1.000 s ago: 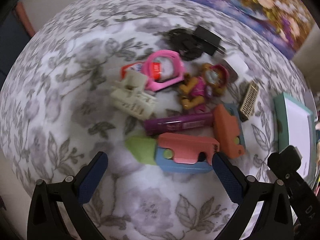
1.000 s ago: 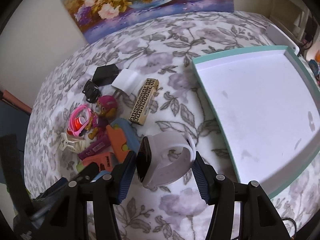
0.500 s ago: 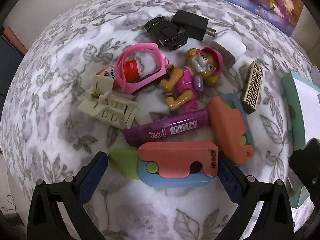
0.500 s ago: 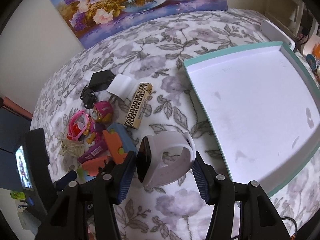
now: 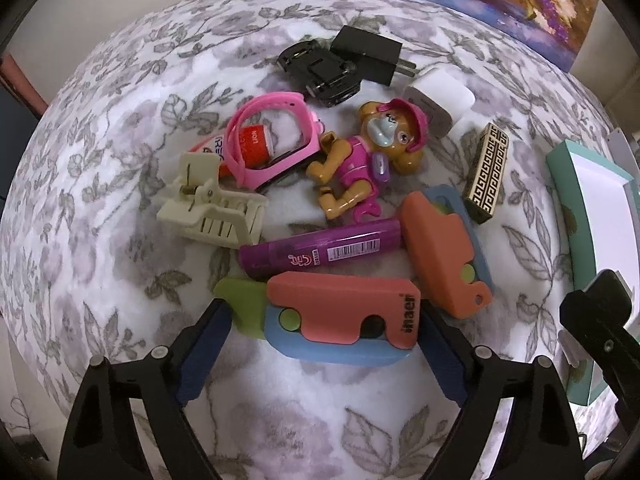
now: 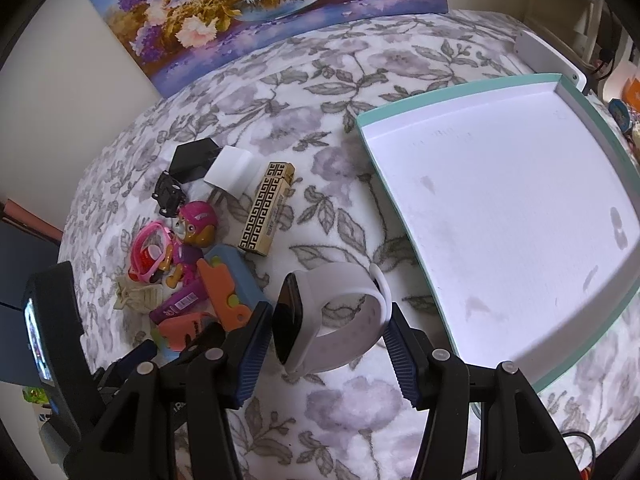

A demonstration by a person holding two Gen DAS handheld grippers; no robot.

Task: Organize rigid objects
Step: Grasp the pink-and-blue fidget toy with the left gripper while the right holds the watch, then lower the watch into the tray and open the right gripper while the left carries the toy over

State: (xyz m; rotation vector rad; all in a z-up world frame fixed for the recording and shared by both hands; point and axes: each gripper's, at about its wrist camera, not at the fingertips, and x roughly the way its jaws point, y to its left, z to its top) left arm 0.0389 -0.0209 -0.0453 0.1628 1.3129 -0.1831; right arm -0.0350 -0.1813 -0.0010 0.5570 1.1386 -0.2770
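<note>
My left gripper (image 5: 324, 332) points down over an orange, blue and green toy folding knife (image 5: 340, 312) lying on the flowered cloth. Its jaws are closing, and the blue pads (image 5: 204, 344) stand at the knife's two ends without a clear squeeze. Behind the knife lies a pile: a purple glue stick (image 5: 320, 252), a second orange toy knife (image 5: 440, 252), a dog figure (image 5: 360, 168), a pink watch (image 5: 272, 148) and a cream hair claw (image 5: 212, 208). My right gripper (image 6: 329, 336) is shut on a white smartwatch (image 6: 340, 312), held above the cloth left of the tray.
A white tray with a teal rim (image 6: 440, 98) fills the right side. A patterned gold box (image 6: 266, 210), a white charger (image 6: 230, 170), a black charger (image 6: 192, 158) and a black toy car (image 5: 320, 72) lie behind the pile. A flower painting (image 6: 260, 12) leans against the wall.
The left gripper has come closer to the pile, and its jaws have narrowed around the toy knife. The right gripper still holds the white smartwatch in about the same place.
</note>
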